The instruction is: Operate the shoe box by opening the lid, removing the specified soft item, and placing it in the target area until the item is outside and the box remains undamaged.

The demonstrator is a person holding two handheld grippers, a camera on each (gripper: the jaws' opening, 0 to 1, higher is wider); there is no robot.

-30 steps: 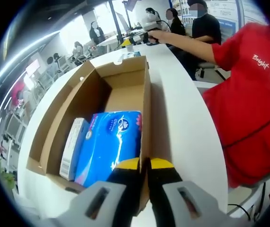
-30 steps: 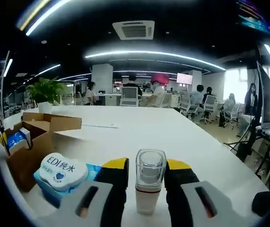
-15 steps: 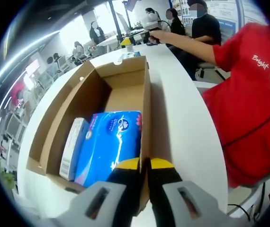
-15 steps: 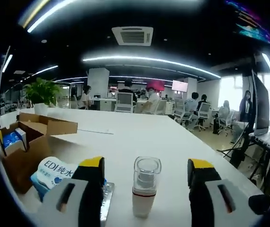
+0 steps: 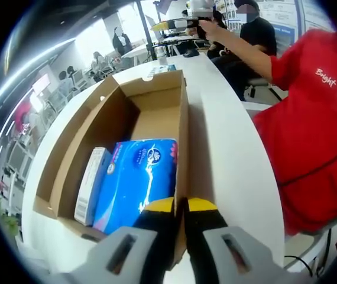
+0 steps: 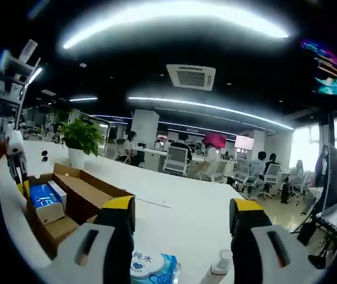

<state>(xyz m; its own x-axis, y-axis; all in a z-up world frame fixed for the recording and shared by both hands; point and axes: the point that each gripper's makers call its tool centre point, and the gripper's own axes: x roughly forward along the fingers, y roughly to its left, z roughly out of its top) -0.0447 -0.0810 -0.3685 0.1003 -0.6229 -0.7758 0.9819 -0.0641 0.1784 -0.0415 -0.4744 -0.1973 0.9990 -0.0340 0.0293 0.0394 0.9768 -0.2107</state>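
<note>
Yellow-tipped jaws of our left gripper (image 5: 181, 208) are pinching the near wall of the shoe box (image 5: 183, 112), pressed together on the cardboard edge, and we judge we are doing this to steady the box and spare it strain while the other hand works. Just ahead of those jaws, inside the box, the blue soft tissue pack (image 5: 138, 180) is lying flat beside a slim white carton (image 5: 91, 183); the lid is already folded back, so the pack is waiting to come out.

Our right gripper (image 6: 182, 211) is hanging above the worktop (image 6: 186, 216) with its jaws wide apart and nothing between them. Below and between them a wet-wipe pack (image 6: 151, 265) and a small spray bottle (image 6: 219, 269) are resting on the worktop, apparently the target area. Off to that gripper's left the shoe box is sitting open, the blue pack showing inside.
</note>
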